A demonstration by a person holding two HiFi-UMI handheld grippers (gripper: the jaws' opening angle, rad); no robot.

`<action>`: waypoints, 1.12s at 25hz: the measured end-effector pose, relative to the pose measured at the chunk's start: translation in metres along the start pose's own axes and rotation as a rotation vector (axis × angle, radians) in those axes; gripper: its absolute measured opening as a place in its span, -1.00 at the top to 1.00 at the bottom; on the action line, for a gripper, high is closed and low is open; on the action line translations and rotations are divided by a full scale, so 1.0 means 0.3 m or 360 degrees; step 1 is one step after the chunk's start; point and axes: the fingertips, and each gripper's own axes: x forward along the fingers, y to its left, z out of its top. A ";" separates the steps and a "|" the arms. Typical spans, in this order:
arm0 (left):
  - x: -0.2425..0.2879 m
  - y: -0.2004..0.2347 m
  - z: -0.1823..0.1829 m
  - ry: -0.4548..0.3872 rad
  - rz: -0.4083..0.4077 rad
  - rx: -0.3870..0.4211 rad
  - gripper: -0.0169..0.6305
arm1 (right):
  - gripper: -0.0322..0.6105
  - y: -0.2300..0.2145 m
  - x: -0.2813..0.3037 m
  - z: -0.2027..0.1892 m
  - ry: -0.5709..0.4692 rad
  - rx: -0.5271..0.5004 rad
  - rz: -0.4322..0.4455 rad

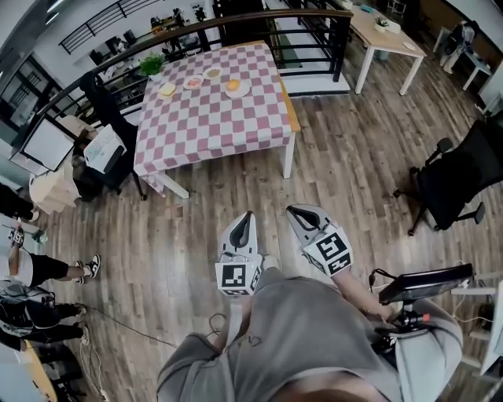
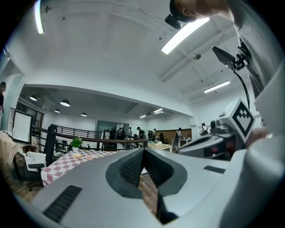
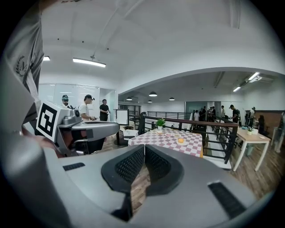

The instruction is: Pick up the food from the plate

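A table with a pink-and-white checked cloth [image 1: 212, 118] stands some way ahead on the wood floor. At its far end are several small plates; the largest plate [image 1: 237, 87] carries a round orange piece of food [image 3: 181, 140]. My left gripper [image 1: 246, 221] and right gripper [image 1: 293, 210] are side by side in front of me, well short of the table, both pointing toward it. The left gripper's jaws [image 2: 143, 150] meet at the tips, shut with nothing in them. The right gripper's jaws [image 3: 144, 147] are likewise shut on nothing.
A potted plant [image 1: 152, 65] stands at the table's far left corner. A dark chair [image 1: 106, 110] stands by its left side, a black office chair [image 1: 456, 177] to the right. A railing [image 1: 236, 23] runs behind, with a wooden desk [image 1: 385, 35] beyond. People stand at left [image 1: 31, 271].
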 end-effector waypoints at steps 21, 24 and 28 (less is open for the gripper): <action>0.341 0.275 -0.036 0.0013 -0.0290 -0.0051 0.91 | 0.85 -0.208 0.432 0.059 -0.0011 0.0107 -0.0156; 0.385 0.332 -0.043 0.0024 -0.0250 -0.0051 0.91 | 0.85 -0.271 0.506 0.059 -0.0004 0.0131 -0.0154; 0.475 0.422 -0.049 0.0026 -0.0169 -0.0054 0.91 | 0.85 -0.361 0.640 0.087 -0.0025 0.0136 -0.0109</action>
